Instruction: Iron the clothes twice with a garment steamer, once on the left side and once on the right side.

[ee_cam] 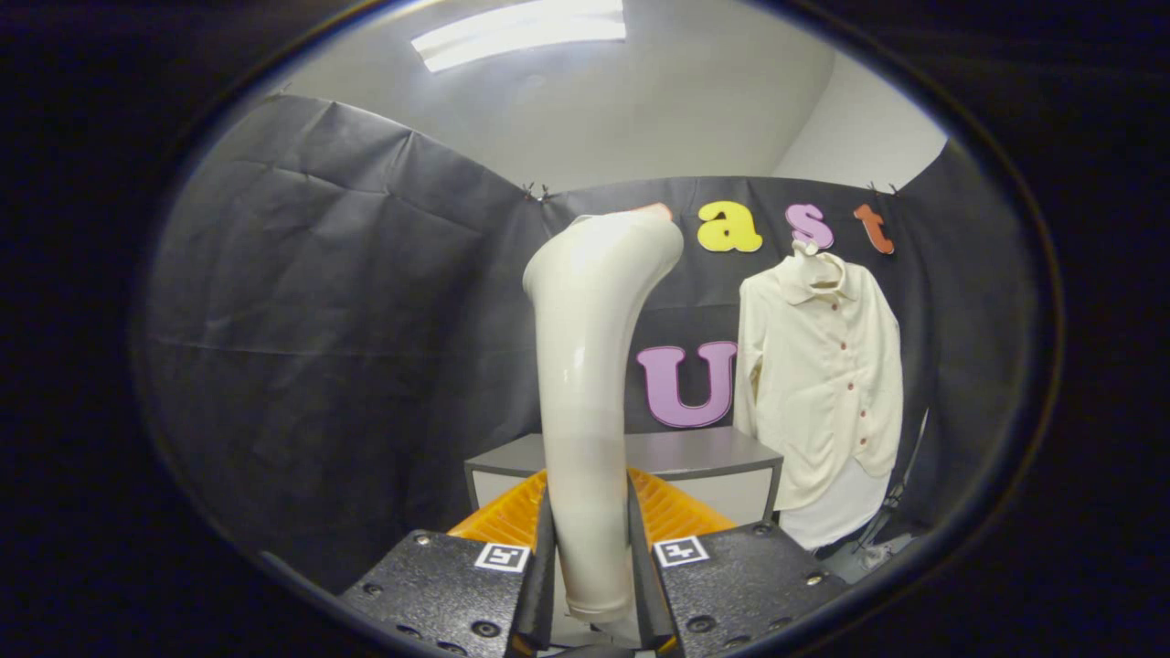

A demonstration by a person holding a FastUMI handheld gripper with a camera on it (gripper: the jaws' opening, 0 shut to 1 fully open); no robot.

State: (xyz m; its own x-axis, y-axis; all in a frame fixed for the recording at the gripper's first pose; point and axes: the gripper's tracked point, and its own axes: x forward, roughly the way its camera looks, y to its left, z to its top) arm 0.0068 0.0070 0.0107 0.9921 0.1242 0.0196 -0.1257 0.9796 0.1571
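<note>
Gripper view: the tongs (592, 548) are clamped on the handle of a garment steamer (590, 384), both fingers (541, 557) pressing its sides low down, near the rounded butt end. The steamer rises upright between the fingers, a smooth, glossy, cream-white plastic tube that thickens slightly and bends to the right at the top, where the head turns away toward the back wall. The fingers' housings are textured blocks studded with screws, each bearing a small square marker tag (681, 551) on its inner corner.

Just beyond the fingers, and partly hidden by the steamer's handle, lies a ribbed orange tray (672, 512) with a ridged surface. Behind it stands a grey desk (704, 452), box-like with a flat matte top and pale front panels; the steamer hides the middle of its near edge.

Past the desk's right edge, well apart from the steamer's head, hangs the clothes (823, 393): a cream long-sleeved shirt with a collar and a row of small dark-red buttons, suspended against the creased black cloth wall, its hem falling below the level of the desk's top. The fabric looks soft and lightly rumpled. A thin dark stand leg (900, 489) shows beside its lower right hem. A ceiling light panel (521, 32) glows overhead.
</note>
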